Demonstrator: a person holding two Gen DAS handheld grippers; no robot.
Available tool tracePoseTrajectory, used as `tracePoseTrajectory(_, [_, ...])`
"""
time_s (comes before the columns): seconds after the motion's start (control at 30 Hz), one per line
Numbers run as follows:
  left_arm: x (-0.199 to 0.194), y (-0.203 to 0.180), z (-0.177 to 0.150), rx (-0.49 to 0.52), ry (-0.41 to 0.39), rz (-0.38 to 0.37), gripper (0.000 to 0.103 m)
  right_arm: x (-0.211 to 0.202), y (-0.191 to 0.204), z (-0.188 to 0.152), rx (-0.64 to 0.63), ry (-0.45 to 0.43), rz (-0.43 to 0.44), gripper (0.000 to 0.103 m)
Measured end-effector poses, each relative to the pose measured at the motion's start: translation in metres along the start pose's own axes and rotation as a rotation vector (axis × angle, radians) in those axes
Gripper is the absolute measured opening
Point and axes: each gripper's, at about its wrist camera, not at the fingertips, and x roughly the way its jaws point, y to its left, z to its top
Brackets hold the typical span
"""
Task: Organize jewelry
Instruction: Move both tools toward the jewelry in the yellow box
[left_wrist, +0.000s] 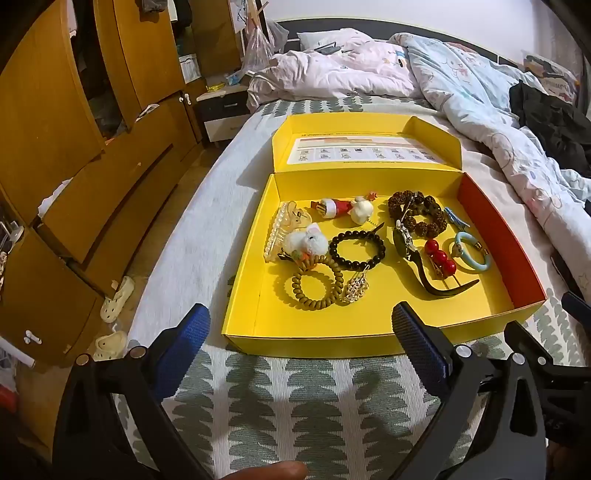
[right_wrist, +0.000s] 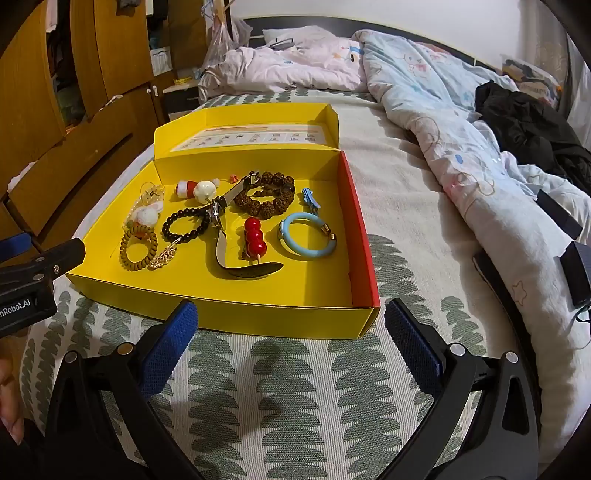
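Note:
An open yellow box lies on the bed with its lid folded back. Inside lie a black bead bracelet, a brown seed bracelet, a coiled hair tie, a red bead hairpin, a blue bangle, a watch and a fluffy white clip. My left gripper is open and empty before the box's near wall. My right gripper is open and empty at the box's near right corner.
The box sits on a leaf-patterned bedspread. Crumpled quilts and black clothing lie behind and to the right. A wooden wardrobe stands left, with slippers on the floor.

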Motion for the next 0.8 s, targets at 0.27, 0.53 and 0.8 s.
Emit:
tracePoseTrajectory(0.27, [0.002, -0.001, 0.0, 0.009, 0.001, -0.002, 0.098, 0.0, 0.0, 0.0, 0.0, -0.005, -0.002, 0.1])
tracePoseTrajectory(0.53, [0.002, -0.001, 0.0, 0.005, 0.001, 0.001, 0.098, -0.001, -0.002, 0.001, 0.001, -0.009, -0.001, 0.1])
tracePoseTrajectory(0.8, [0.01, 0.015, 0.011, -0.016, 0.031, -0.005, 0.098, -0.002, -0.012, 0.009, 0.003, -0.016, 0.055, 0.1])
